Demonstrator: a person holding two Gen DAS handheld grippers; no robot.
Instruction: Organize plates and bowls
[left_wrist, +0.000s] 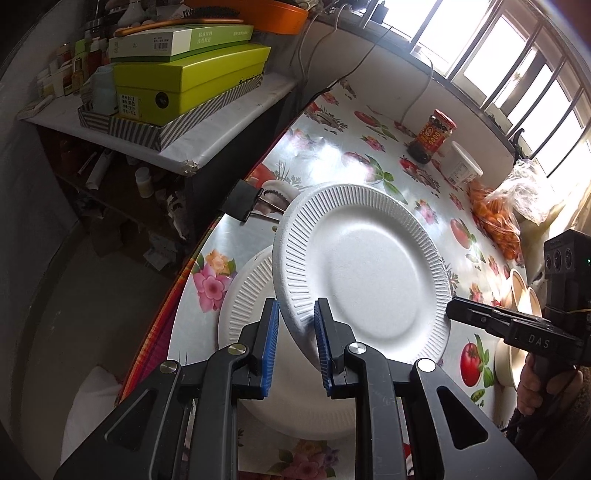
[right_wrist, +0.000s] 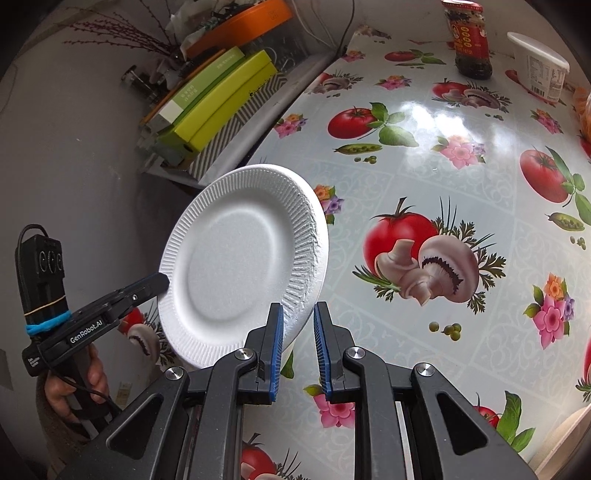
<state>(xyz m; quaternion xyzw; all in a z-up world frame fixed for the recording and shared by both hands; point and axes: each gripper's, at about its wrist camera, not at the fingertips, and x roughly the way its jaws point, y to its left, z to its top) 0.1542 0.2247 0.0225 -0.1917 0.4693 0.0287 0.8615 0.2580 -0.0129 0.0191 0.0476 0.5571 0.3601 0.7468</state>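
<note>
Both jaws nearly shut, left gripper (left_wrist: 295, 328) and right gripper (right_wrist: 298, 328) pinching the foam plate (left_wrist: 364, 273) at opposite rim edges, aloft over another plate (left_wrist: 243, 295) at seven o'clock; featherlight, crushable, so grip the ribbed rim gently.

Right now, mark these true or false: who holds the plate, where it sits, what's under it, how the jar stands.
1. The left gripper and the right gripper both grip the rim of one white plate. True.
2. That plate lies flat on the table. False: it is lifted clear and tilted.
3. A second white plate lies on the table beneath it. True.
4. The red-labelled jar has tipped onto its side. False: it stands upright, next to a white tub.
</note>
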